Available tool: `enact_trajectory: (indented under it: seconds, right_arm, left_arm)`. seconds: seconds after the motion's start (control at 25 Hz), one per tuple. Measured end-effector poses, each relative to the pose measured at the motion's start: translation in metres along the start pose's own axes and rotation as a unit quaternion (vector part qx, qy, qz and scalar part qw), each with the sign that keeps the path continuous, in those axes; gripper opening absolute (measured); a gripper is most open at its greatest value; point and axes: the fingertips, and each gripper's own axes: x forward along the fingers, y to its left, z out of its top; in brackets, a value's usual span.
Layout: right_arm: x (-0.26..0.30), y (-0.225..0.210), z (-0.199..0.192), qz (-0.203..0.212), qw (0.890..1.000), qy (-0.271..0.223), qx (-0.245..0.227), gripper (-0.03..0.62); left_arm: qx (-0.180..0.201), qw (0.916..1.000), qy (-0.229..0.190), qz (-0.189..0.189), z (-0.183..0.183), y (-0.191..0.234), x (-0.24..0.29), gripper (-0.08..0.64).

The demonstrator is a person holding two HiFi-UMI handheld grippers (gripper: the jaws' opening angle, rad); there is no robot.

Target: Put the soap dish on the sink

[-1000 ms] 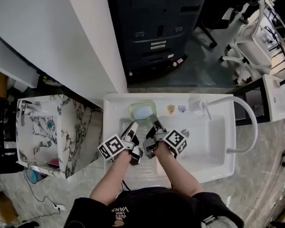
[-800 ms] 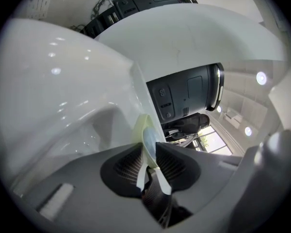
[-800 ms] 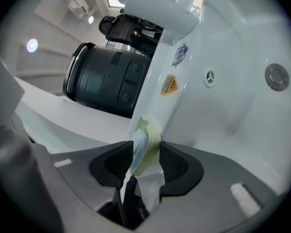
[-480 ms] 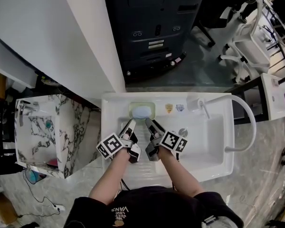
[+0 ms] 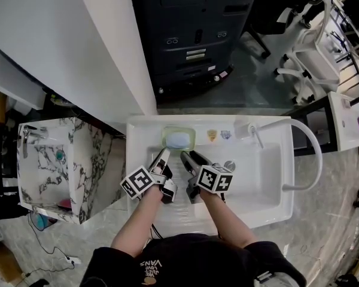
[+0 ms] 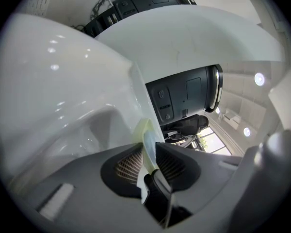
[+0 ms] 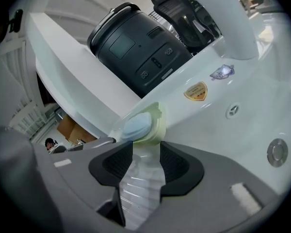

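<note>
A pale green soap dish (image 5: 179,138) with a blue soap bar in it sits on the back ledge of the white sink (image 5: 269,215). My left gripper (image 5: 164,154) lies on its side at the dish's near left corner. In the left gripper view the dish's rim (image 6: 146,136) runs edge-on into the narrow gap of the left gripper (image 6: 150,161), whose jaws are closing on it. My right gripper (image 5: 188,157) is open and empty just short of the dish. In the right gripper view the dish (image 7: 144,123) lies beyond the right gripper (image 7: 146,154), with ribbed drainboard showing between the fingers.
A curved white faucet (image 5: 308,145) rises at the sink's back right, with two stickers (image 5: 219,135) on the ledge and a drain (image 5: 229,166) in the basin. A black machine (image 5: 197,28) stands behind, and a marble sink (image 5: 54,160) to the left.
The right gripper rolled about its own axis, its jaws opened wider, and it drew back a little from the dish. The left gripper and the dish stayed in place.
</note>
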Motion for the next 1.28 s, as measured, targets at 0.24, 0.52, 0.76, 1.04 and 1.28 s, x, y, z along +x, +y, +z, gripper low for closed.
enact_trajectory:
  seconds: [0.24,0.52,0.76,1.04,1.28]
  right_arm:
    - [0.0,-0.007,0.004,-0.038,0.999,0.0,-0.017,0.152]
    - [0.003,-0.01,0.01,-0.056,0.998,-0.006,-0.011,0.152]
    - [0.002,-0.008,0.01,-0.043,0.999,-0.008,-0.001,0.153]
    - [-0.009,-0.011,0.006,-0.042,0.999,-0.003,-0.001,0.153]
    - [-0.027,0.001,0.014,-0.021,0.999,-0.015,-0.023,0.152]
  left_arm:
    - [0.002,1.0,0.005,-0.004,-0.003,-0.001,0.003,0.133]
    - [0.0,0.9999,0.008,-0.007,-0.004,-0.001,0.006,0.133]
    - [-0.006,0.9998,0.008,-0.016,-0.005,-0.003,0.005,0.133]
    - [-0.005,0.9997,0.002,-0.025,-0.004,-0.012,0.0,0.135]
    - [0.003,0.9997,-0.015,-0.016,-0.008,-0.018,-0.016,0.133]
